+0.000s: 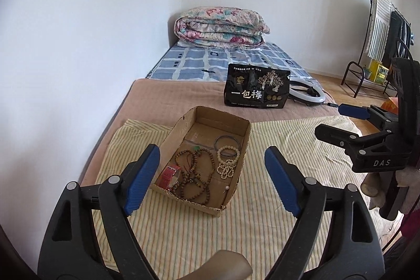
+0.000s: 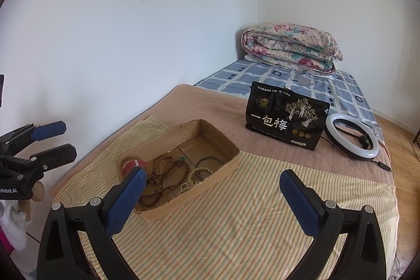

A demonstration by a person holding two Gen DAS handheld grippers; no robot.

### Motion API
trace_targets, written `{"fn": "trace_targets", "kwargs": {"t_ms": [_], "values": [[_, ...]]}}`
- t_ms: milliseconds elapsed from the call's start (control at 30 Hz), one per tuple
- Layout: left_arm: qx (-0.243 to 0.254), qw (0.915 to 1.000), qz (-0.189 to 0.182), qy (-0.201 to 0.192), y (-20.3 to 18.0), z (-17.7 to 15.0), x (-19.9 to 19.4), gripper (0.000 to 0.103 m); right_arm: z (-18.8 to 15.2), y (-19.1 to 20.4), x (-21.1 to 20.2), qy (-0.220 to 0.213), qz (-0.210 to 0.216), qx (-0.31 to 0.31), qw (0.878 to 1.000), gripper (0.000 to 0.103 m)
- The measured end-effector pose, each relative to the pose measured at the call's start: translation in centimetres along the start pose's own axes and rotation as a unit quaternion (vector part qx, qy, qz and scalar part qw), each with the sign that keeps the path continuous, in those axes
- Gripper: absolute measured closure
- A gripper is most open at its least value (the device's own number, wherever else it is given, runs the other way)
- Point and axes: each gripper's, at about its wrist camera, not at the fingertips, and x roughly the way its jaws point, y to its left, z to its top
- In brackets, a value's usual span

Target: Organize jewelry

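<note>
Jewelry all in the cardboard box, both tongs wide and empty above the striped cloth.

By my reading either nothing is sorted yet or all is gathered; brown bead strands, pale bead bracelets, a dark bangle and a red watch lie heaped at centre frame; left gripper and right gripper hover apart, touching nothing; the strands overlap so their count is unclear; a small pale item at the box's lower corner is unreadable.

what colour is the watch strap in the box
Red watch strap, clearest in the left wrist view.
</note>
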Motion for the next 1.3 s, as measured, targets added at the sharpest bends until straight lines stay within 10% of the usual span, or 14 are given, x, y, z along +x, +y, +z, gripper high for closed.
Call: {"fn": "trace_targets", "kwargs": {"t_ms": [467, 1300], "values": [[0.008, 0.9985, 0.053, -0.009, -1.1, -1.1, -2.3, 0.000, -1.6, -0.5, -1.9, -0.006, -0.017, 0.010, 1.000, 0.000], [0.002, 0.9986, 0.054, -0.004, -1.0, -2.0, -2.5, 0.000, -2.9, -0.7, -1.8, 0.001, -0.041, -0.008, 0.999, 0.000]]}}
